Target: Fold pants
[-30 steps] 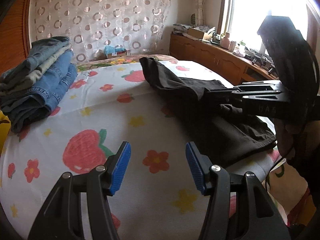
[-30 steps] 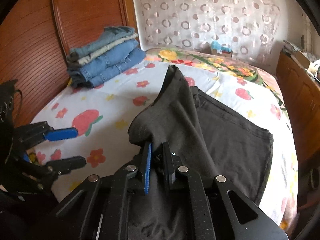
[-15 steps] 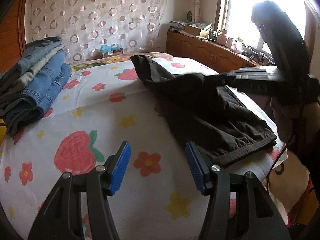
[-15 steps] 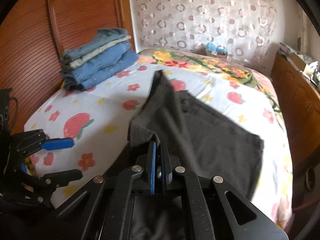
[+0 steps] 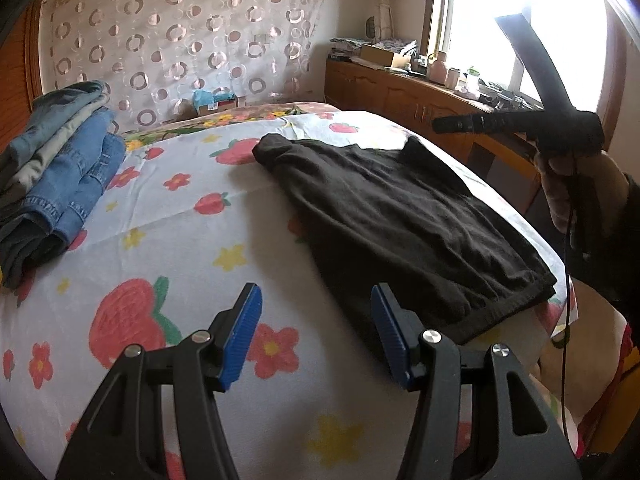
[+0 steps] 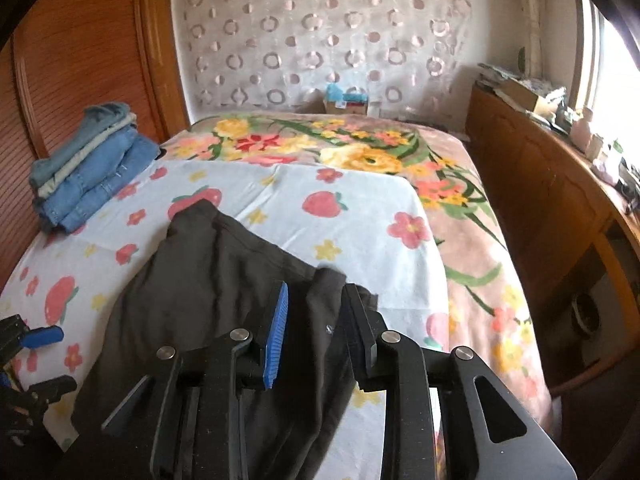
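Black pants [image 5: 400, 220] lie folded and nearly flat on the right part of the strawberry-print sheet [image 5: 160, 240], waistband toward the near edge. My right gripper [image 6: 316, 292] hovers over the far right corner of the pants [image 6: 208, 280]; its jaws are opening, with dark cloth showing between them but no pad pressing on it. In the left wrist view the right gripper [image 5: 440, 125] sits just above that slightly raised corner, held by a hand [image 5: 580, 184]. My left gripper [image 5: 316, 332] stands open over bare sheet, left of the waistband, with nothing between its fingers.
A stack of folded jeans [image 5: 60, 168] rests at the far left of the bed by the wooden headboard [image 6: 80, 60]. A floral blanket [image 6: 360, 148] covers the far end. A wooden cabinet [image 6: 540, 200] with clutter runs along the right under the window.
The right gripper carried the pant fold across to the right, laid it flat and its jaws parted off the cloth. The left gripper has barely moved.
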`<state>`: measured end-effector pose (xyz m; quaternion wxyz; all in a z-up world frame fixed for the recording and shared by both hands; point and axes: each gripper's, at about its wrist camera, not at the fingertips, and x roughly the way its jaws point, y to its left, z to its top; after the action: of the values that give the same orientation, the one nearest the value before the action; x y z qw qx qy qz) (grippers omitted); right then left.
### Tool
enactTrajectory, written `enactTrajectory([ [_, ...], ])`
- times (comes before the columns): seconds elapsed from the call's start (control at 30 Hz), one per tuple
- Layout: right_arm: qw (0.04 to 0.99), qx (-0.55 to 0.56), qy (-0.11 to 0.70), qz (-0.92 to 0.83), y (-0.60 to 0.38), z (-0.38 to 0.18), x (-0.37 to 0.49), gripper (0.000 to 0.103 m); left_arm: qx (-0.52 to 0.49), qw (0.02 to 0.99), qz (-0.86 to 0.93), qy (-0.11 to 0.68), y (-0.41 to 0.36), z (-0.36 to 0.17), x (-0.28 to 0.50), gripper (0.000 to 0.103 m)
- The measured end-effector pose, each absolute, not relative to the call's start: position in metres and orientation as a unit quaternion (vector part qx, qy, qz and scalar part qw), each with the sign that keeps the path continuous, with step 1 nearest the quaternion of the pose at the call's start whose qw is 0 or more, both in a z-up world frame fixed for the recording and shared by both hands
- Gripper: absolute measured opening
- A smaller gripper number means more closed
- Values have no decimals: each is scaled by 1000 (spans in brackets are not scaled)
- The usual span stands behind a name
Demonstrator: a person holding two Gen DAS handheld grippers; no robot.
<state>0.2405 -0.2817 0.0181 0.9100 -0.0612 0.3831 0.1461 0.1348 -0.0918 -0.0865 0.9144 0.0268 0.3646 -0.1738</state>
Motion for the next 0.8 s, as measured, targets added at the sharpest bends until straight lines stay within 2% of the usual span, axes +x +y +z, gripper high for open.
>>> enactTrajectory([
  [0.5, 892, -87, 428, 115, -283, -22, 251, 28, 36, 910, -173, 375, -100, -93, 144, 56],
  [0.8, 895, -54, 433, 96, -309, -24, 248, 31, 37, 905, -177, 386, -102, -101, 139, 56],
])
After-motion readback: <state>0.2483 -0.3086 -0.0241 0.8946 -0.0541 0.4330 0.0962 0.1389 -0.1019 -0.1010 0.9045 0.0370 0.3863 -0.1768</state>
